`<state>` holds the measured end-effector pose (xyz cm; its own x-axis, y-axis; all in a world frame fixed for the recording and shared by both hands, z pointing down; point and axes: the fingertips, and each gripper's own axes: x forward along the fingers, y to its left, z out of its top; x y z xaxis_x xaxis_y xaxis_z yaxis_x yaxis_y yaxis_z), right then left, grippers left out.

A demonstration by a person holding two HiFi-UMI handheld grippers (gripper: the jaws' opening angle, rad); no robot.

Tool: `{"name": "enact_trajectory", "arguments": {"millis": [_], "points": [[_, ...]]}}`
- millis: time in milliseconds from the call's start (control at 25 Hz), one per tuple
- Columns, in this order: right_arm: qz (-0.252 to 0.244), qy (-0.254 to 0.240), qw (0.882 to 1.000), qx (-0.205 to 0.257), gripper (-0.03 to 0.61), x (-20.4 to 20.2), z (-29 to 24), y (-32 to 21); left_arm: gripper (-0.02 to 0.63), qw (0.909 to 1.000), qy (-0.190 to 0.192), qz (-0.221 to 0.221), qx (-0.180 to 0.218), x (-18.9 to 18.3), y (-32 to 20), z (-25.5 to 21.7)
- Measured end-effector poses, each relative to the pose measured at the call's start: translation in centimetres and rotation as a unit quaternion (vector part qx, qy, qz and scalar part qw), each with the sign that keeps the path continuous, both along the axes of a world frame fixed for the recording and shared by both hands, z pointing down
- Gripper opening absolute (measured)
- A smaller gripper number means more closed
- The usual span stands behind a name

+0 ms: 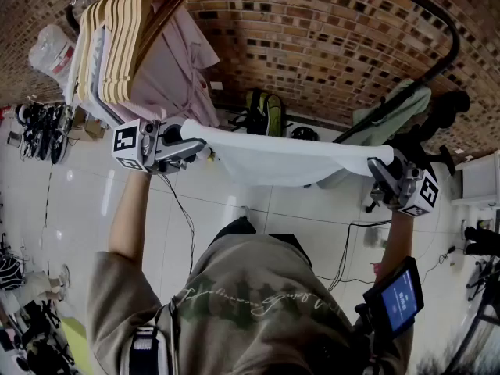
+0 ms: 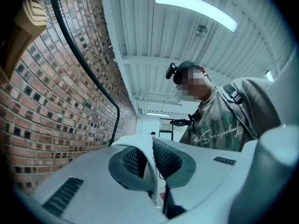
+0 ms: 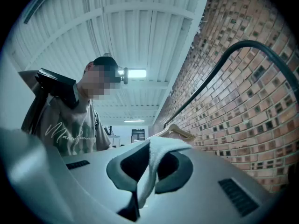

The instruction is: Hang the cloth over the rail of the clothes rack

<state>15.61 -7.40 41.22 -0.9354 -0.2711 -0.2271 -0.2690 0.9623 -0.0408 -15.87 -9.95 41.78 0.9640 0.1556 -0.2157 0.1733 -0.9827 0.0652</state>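
Jaws first, since they sit closest to each lens.

1. Your left gripper (image 2: 152, 160): clamped tight on one corner of the cloth (image 2: 140, 141), with a white fold standing up through the bite.

2. Your right gripper (image 3: 148, 164): closed the same way on the opposite corner of the cloth (image 3: 161, 146). Neither gripper holds anything else.

3. Cloth (image 1: 289, 158): white, held out in front of you. It is stretched almost taut from the left gripper (image 1: 195, 144) to the right gripper (image 1: 379, 170). Its long axis runs side to side and its lower edge sags a little. It is not yet on the rack.

4. Rail (image 1: 430, 73): a black tube lying beyond the cloth, toward the brick wall (image 1: 312, 37), and higher than both your hands. From the left gripper the rail (image 2: 88, 73) arcs overhead on the wall side. From the right gripper the rail (image 3: 205, 78) does likewise.

5. Bearing: the cloth's long axis looks roughly parallel to the rail, so the move likely asks both hands to go up and away from you together. Your right gripper appears the nearer one, close under the rail's sloping end (the wide lens bends that tube, so trust this loosely).

6. Neighbours on the rail: hangers (image 1: 125, 37) with pink garments (image 1: 183, 69) on the left, and a green garment (image 1: 391, 112) on the right. The span between them looks free.
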Motion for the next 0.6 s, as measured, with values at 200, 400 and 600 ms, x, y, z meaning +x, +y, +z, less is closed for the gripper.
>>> {"name": "enact_trajectory", "arguments": {"millis": [200,400,600], "points": [[0.016,-0.015,1.000,-0.014,0.014,0.7,-2.6,-2.6,0.018,0.9998,-0.022,0.000,-0.001,0.7,-1.6,-2.5],[-0.003,-0.030,1.000,-0.002,0.014,2.5,-7.7,-4.7,0.018,0.9992,0.038,0.008,0.009,1.8,-3.1,-8.6],[-0.017,0.001,0.999,0.038,0.014,3.6,-13.2,-6.5,0.018,0.9982,0.058,-0.019,0.001,2.8,-5.9,-14.3]]}}
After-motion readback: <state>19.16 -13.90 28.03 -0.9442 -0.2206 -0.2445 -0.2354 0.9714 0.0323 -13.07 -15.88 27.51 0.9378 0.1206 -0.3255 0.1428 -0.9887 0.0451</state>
